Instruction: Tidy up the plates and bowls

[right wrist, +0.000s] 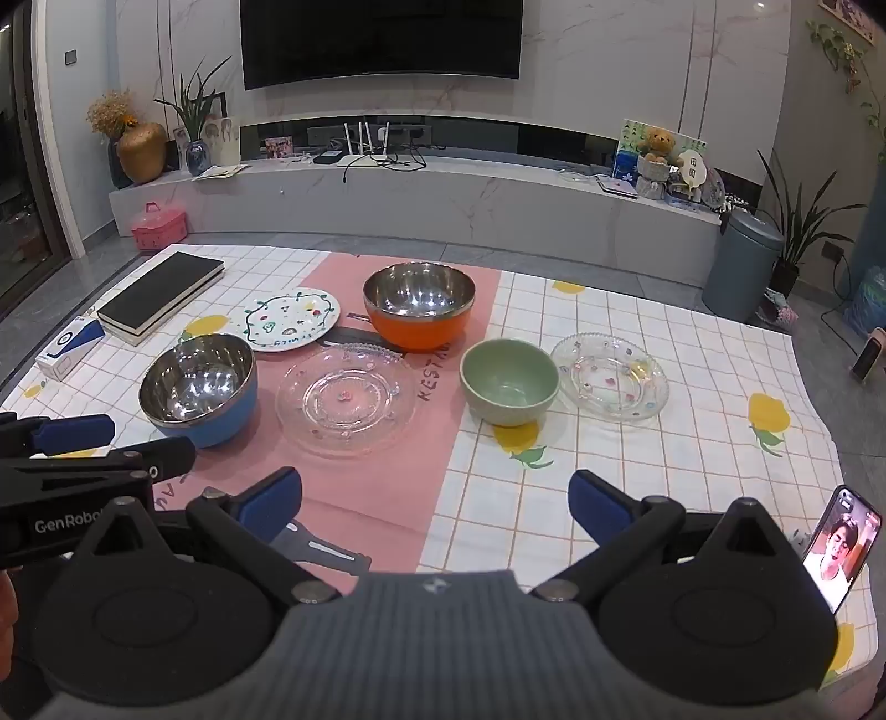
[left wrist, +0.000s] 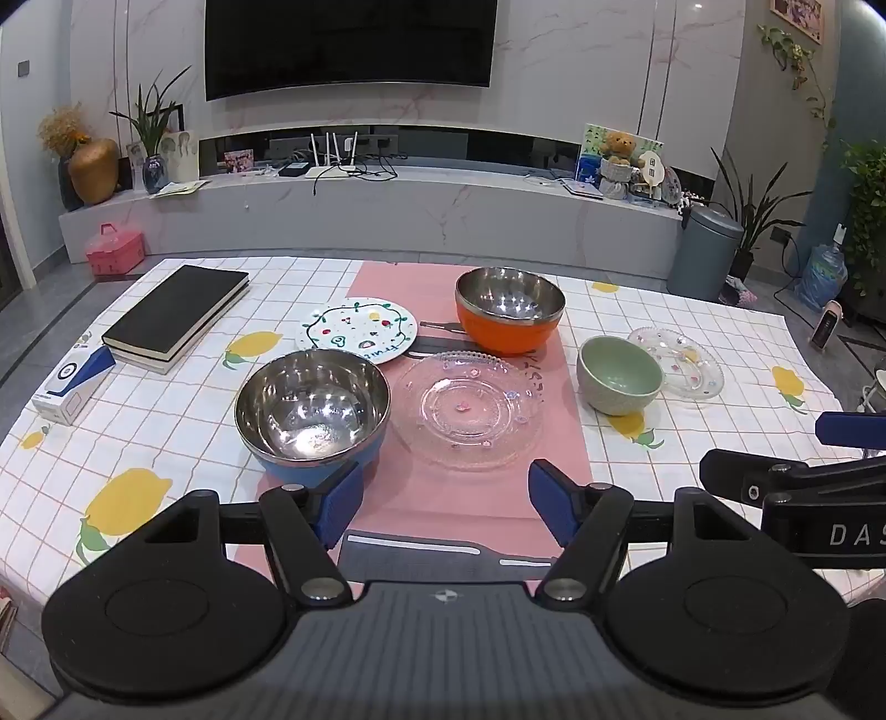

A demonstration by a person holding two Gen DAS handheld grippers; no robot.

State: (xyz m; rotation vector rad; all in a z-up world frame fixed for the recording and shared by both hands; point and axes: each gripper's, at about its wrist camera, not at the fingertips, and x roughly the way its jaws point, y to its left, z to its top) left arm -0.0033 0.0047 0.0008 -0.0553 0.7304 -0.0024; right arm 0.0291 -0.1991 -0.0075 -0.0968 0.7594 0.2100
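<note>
Home living room, wall-mounted television (left wrist: 349, 44), marble media console (left wrist: 387, 216), houseplants (left wrist: 152, 119)

The table (right wrist: 664, 498) wears a checked lemon cloth (right wrist: 692, 443) with a pink mat (right wrist: 398, 487) down its middle. Ahead of the right gripper (right wrist: 434, 495) lie a glass plate (right wrist: 346, 400), a blue bowl (right wrist: 199, 387) to its left and an orange bowl (right wrist: 419, 310) beyond. Further right stand a green bowl (right wrist: 509, 382) and a second glass plate (right wrist: 609, 376). Far left: a painted plate (right wrist: 290, 319), books (right wrist: 160, 296), a box (right wrist: 69, 349). A phone (right wrist: 841, 545) stands near right.

Bright, sharp, fisheye-bent edges, bowl glare
</note>
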